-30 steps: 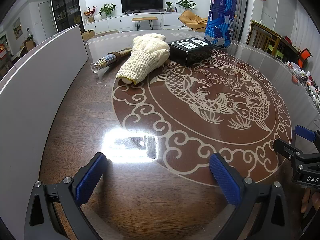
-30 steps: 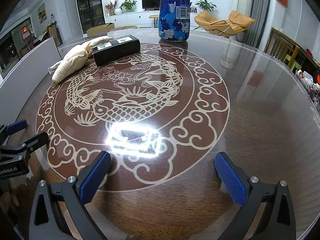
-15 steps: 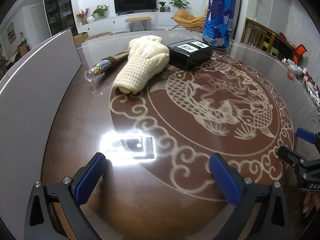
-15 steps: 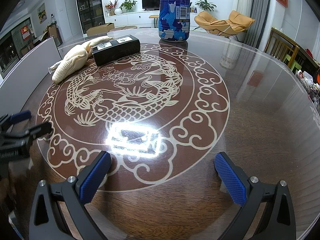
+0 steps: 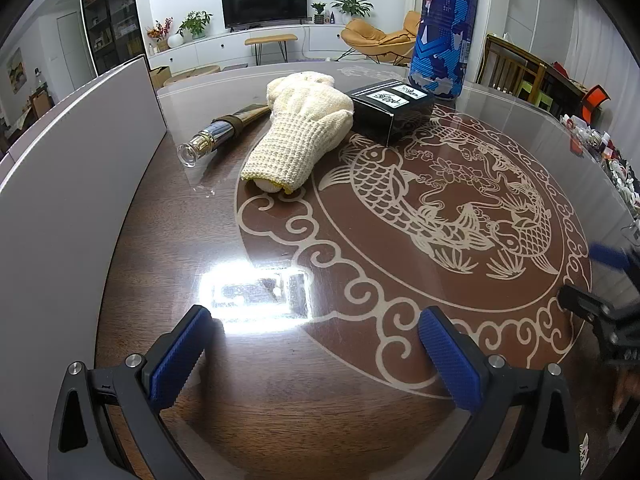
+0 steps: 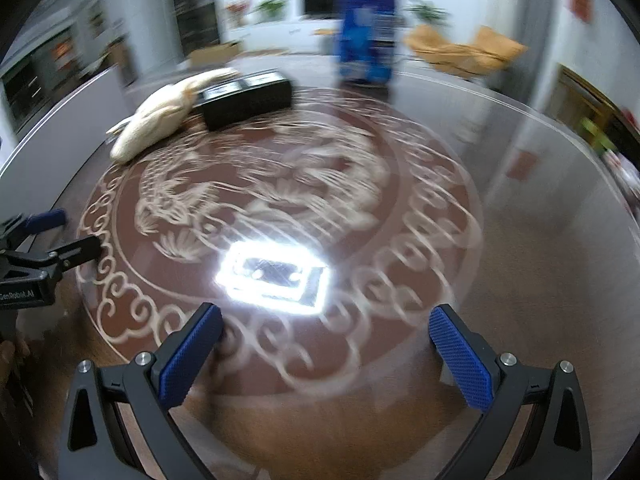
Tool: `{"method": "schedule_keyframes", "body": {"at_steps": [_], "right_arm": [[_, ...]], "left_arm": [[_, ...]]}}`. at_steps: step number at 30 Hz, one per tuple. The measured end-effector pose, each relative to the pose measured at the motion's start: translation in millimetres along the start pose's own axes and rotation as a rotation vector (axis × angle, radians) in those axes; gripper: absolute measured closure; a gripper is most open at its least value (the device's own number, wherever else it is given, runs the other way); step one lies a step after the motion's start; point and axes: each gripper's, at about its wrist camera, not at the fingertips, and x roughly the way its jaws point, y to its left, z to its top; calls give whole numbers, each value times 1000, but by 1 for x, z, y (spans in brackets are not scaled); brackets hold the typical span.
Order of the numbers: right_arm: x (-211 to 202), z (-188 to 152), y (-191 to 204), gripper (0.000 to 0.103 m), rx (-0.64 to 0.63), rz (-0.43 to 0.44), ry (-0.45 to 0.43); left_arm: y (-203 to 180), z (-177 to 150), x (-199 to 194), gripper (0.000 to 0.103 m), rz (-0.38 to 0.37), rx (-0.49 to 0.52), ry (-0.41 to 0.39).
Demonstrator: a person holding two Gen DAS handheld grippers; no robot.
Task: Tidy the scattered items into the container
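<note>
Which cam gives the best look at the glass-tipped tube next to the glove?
Left wrist. The tube lies sharp and in full view there, its far end tucked behind the glove. The right wrist view is motion-blurred and the glove hides the tube almost entirely.

Round dark-brown wooden desk [image 5: 280, 420] under glass, inlaid with a cream fish-and-cloud medallion. Left claw [image 5: 312, 354], black frame with blue ribbed pads, spread wide and empty above the near edge beside a bright lamp glare. Cream knitted work glove [image 5: 302, 136] lying cuff-forward at the far side. Slim glass-ended tube with brown wrap [image 5: 218, 136] just left of the glove, partly under it. Black rectangular box with white labels [image 5: 394, 110] touching the glove's right side. Tall blue patterned cylinder [image 5: 444, 28] upright behind the box. Pale grey container wall [image 5: 68, 184] along the left. Right claw [image 5: 608, 292], blurred, at the right edge.
</note>
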Motion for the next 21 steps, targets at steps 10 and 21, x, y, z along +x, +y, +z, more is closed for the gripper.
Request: {"method": "schedule_keyframes", "body": {"at_steps": [10,21], "right_arm": [[51,213,88,0,-4,188,-35],[133,262,193,0,-302,128,74]], "left_arm": [[1,-1,0,0,-7,-3,-2],[6,0,-4,0,-57,-27,-18]]}}
